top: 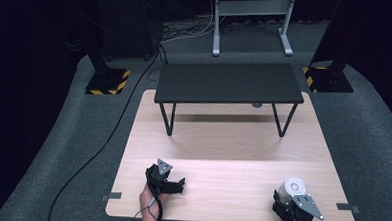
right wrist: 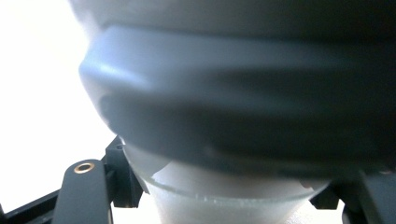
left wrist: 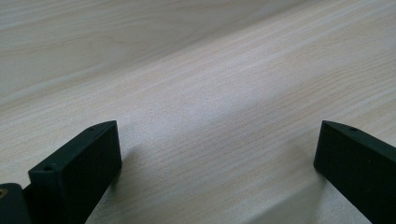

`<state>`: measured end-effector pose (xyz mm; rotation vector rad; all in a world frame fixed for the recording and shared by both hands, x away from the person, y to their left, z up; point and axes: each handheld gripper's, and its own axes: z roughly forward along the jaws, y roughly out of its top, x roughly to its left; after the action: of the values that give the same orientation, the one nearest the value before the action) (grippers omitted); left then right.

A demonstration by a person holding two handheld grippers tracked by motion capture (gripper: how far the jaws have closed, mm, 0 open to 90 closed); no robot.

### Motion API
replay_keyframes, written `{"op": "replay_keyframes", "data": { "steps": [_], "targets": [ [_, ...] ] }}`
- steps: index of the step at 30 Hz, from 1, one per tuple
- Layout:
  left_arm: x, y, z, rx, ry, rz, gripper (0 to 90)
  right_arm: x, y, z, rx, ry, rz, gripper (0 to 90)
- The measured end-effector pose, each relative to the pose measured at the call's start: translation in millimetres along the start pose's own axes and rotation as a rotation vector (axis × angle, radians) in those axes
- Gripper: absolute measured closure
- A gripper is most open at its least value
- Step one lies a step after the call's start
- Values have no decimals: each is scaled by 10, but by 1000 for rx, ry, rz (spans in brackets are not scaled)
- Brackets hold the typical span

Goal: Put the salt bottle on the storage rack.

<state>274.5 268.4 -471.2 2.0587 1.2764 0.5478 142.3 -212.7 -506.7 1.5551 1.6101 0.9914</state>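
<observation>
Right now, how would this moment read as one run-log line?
left gripper: open, nothing held, low over wooden table | right gripper: shut on white container at near right corner | black shelf: bare

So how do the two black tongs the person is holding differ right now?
The left tongs stand wide open with nothing between them, just bare wooden table under the jaws, while the right tongs are closed on a white, round container. The left tongs sit near the table's front left, the right tongs at its front right corner. Both are black, hand-held, and carry a grey three-cornered plate on top.
</observation>
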Motion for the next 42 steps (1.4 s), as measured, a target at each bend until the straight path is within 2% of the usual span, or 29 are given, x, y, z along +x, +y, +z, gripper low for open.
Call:
{"op": "replay_keyframes", "data": {
  "steps": [17,31,42],
  "targets": [
    [1,0,0,0,-1,2,3,-102,21,-61,-8,34,9,291],
    [4,1,1,0,-3,1,3,-141,191,-185,-26,43,-12,291],
    [5,1,1,0,-4,2,3,-167,341,-206,-35,57,-33,290]
  ]
}}
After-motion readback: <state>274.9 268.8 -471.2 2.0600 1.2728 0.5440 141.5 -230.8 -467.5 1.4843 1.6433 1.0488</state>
